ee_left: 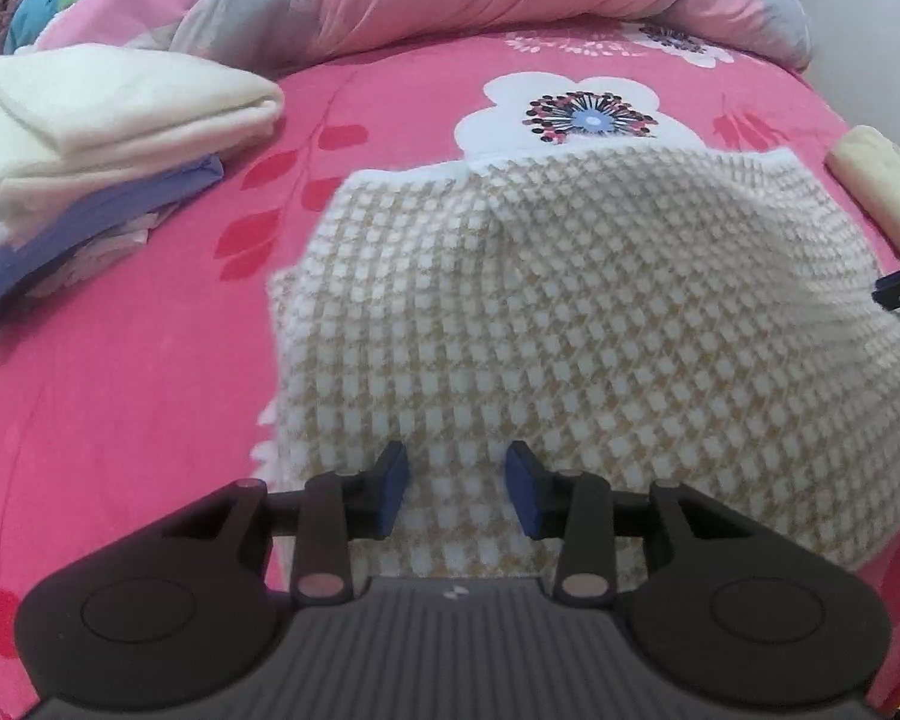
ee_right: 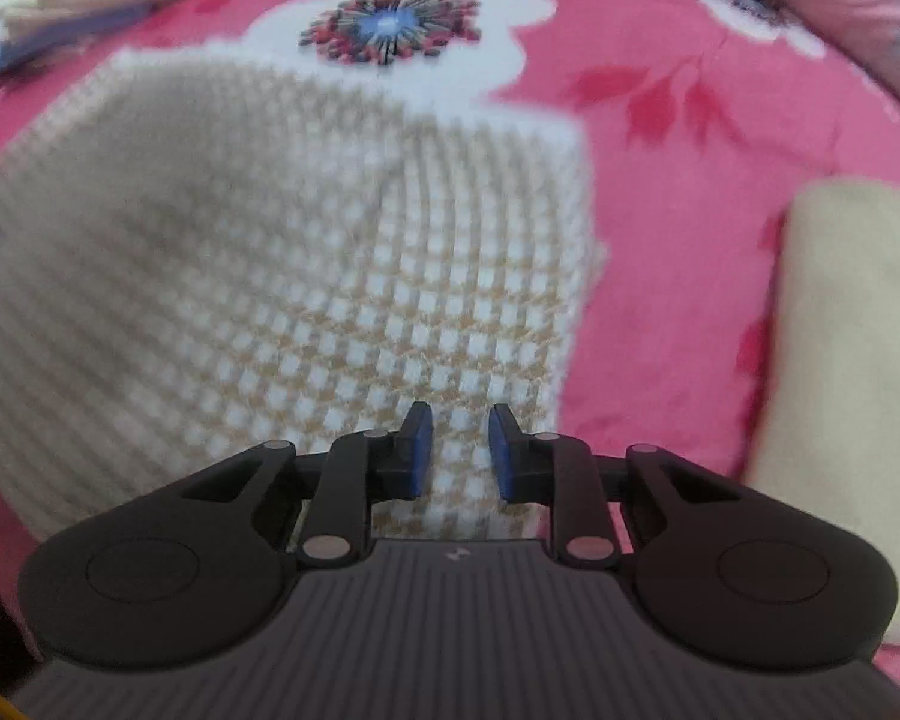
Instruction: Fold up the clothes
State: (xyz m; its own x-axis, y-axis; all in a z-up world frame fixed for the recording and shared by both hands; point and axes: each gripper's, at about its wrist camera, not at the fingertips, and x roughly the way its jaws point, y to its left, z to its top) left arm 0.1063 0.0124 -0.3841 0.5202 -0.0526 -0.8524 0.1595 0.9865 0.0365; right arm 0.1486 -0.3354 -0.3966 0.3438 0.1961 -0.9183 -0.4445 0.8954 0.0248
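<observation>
Left wrist view alone shows the folded stack (ee_left: 90, 138) at upper left. Both grippers — left (ee_left: 457, 489), right (ee_right: 455, 450) — pinch raised folds of the checked garment (ee_left: 570, 312), centre frame on the pink bedspread (ee_left: 390, 114).

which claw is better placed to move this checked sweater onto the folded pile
Left, probably: the folded pile lies close beside the left claw, while the right claw sits across the sweater from it.
</observation>
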